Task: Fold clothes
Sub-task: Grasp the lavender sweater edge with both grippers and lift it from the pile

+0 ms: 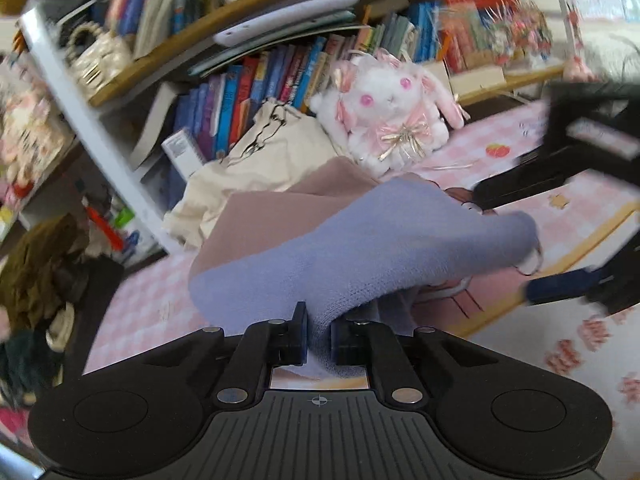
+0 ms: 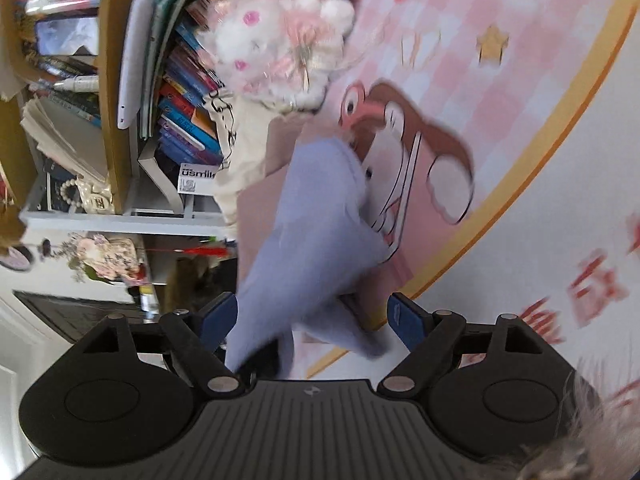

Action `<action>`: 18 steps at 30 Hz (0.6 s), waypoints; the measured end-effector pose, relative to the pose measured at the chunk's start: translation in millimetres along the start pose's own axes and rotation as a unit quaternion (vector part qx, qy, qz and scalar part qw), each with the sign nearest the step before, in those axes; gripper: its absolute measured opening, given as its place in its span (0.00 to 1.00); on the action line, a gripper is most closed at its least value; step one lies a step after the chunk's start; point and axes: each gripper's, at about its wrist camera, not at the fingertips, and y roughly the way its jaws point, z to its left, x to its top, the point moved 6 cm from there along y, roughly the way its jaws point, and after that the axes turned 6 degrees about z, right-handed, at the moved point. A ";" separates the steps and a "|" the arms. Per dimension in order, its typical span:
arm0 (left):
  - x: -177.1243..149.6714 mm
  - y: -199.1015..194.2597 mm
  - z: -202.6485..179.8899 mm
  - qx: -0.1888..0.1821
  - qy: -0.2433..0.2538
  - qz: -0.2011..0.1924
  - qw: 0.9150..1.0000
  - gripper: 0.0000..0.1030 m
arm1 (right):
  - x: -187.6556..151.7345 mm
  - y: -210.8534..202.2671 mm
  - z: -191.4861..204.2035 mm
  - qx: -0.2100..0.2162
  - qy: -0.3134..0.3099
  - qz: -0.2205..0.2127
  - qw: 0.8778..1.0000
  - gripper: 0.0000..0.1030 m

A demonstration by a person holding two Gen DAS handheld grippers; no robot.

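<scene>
Left hand-held gripper (image 1: 319,338) clamps lavender garment (image 1: 360,248), lifted above pink checked mat (image 1: 500,136) near bookshelf (image 1: 240,80). Right hand-held gripper (image 2: 312,322) spread wide, cloth passing between its fingers, ungripped. No finished fold visible. Tan garment (image 1: 280,208) beneath, apparently folded.

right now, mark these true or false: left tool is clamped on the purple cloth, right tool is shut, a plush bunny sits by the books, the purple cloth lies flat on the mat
1. The left tool is clamped on the purple cloth: true.
2. The right tool is shut: false, its jaws stand wide apart.
3. A plush bunny sits by the books: true.
4. The purple cloth lies flat on the mat: false, it is lifted and bunched.
</scene>
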 end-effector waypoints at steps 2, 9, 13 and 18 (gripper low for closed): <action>-5.0 -11.2 -0.1 -0.006 -0.003 0.001 1.000 0.09 | -1.3 12.7 -5.7 0.002 0.027 0.008 1.000 0.78; -32.4 -35.1 -6.9 -0.008 0.037 0.019 0.999 0.09 | -12.7 5.7 -2.2 -0.002 0.010 0.008 1.000 0.11; -21.2 -65.7 -20.7 -0.055 0.065 -0.033 0.996 0.09 | -6.1 -37.4 41.6 0.011 -0.088 -0.033 0.996 0.09; 42.0 -136.1 -12.5 -0.155 0.023 -0.177 0.972 0.09 | 4.9 -117.8 164.2 0.104 -0.256 -0.135 0.952 0.08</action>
